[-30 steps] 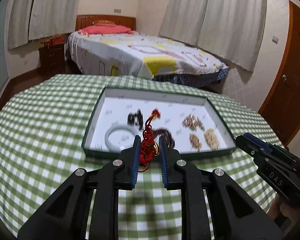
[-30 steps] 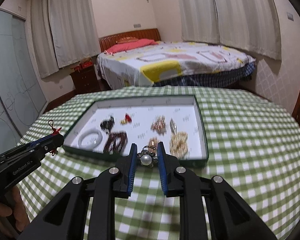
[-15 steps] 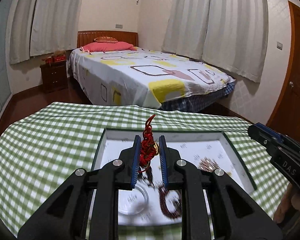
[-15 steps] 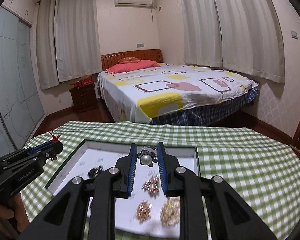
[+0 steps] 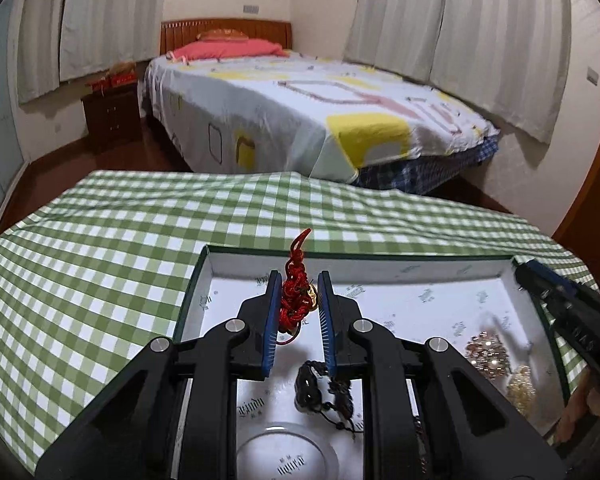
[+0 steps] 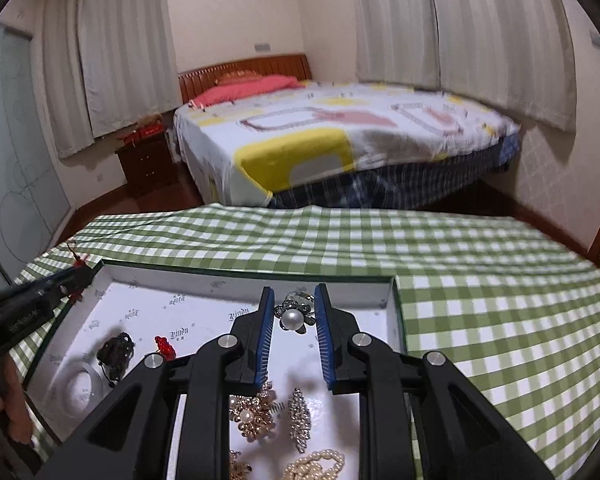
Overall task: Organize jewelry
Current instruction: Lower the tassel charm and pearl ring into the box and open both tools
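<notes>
The left gripper (image 5: 299, 296) pinches a red knotted-cord charm (image 5: 295, 300) with a gold bead between its blue pads, held above the far part of a white-lined tray (image 5: 380, 270). The right gripper (image 6: 294, 318) is clamped on a pearl-centred flower brooch (image 6: 292, 314) over the same tray's far right corner. Below lie a dark bead bracelet (image 5: 322, 390), a pale bangle (image 5: 286, 456), gold brooches (image 6: 252, 414) and a pearl strand (image 6: 316, 466). The tray sits on a green checked tablecloth (image 6: 480, 280).

We see a small printed word repeated across the white tray liner (image 6: 204, 320). We cannot read it.
</notes>
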Action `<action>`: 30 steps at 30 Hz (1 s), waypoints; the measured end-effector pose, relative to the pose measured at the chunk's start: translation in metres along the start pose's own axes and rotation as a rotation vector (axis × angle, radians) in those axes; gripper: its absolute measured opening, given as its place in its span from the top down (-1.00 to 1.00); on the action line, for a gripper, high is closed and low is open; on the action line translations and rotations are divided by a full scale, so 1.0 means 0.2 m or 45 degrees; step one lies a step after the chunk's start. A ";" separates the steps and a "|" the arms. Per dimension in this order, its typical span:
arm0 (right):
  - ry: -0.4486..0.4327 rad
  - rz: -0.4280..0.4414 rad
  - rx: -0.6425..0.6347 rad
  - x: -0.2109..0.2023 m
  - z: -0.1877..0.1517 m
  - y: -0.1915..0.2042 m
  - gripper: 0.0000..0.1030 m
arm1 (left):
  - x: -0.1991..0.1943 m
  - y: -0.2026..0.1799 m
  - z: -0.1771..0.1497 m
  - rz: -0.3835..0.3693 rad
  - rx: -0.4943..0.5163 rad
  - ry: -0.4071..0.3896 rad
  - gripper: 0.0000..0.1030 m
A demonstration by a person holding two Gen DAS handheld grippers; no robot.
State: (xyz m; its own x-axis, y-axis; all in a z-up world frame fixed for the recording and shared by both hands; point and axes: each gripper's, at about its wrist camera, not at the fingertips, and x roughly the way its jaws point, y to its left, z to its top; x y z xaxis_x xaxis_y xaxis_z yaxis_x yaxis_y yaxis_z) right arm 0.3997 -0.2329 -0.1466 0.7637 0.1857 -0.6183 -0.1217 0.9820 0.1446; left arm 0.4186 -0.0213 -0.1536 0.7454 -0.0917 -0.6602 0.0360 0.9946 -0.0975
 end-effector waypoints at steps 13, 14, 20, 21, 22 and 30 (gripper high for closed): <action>0.269 -0.015 -0.030 0.20 0.01 0.00 0.58 | 0.22 0.01 0.01 0.023 -0.004 0.229 0.64; 0.283 -0.015 -0.027 0.20 0.01 -0.01 0.58 | 0.23 0.01 0.01 0.025 -0.001 0.236 0.64; 0.307 -0.005 0.011 0.22 0.01 -0.03 0.04 | 0.25 0.00 0.00 0.023 0.004 0.250 0.57; 0.305 -0.006 0.009 0.21 0.01 -0.03 0.03 | 0.25 0.00 0.00 0.027 0.005 0.250 0.40; 0.301 -0.010 0.004 0.21 0.01 -0.02 0.01 | 0.24 0.00 0.00 0.031 0.005 0.249 0.26; 0.248 -0.025 0.011 0.18 0.01 -0.03 -0.27 | 0.21 -0.02 0.01 0.052 0.025 0.207 -0.14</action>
State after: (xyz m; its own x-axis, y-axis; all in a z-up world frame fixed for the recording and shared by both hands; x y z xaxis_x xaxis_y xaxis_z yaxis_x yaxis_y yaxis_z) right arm 0.4286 -0.2322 -0.1680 0.6285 0.1704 -0.7589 -0.1019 0.9853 0.1369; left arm 0.4504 -0.0286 -0.1799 0.6291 -0.0563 -0.7753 0.0221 0.9983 -0.0546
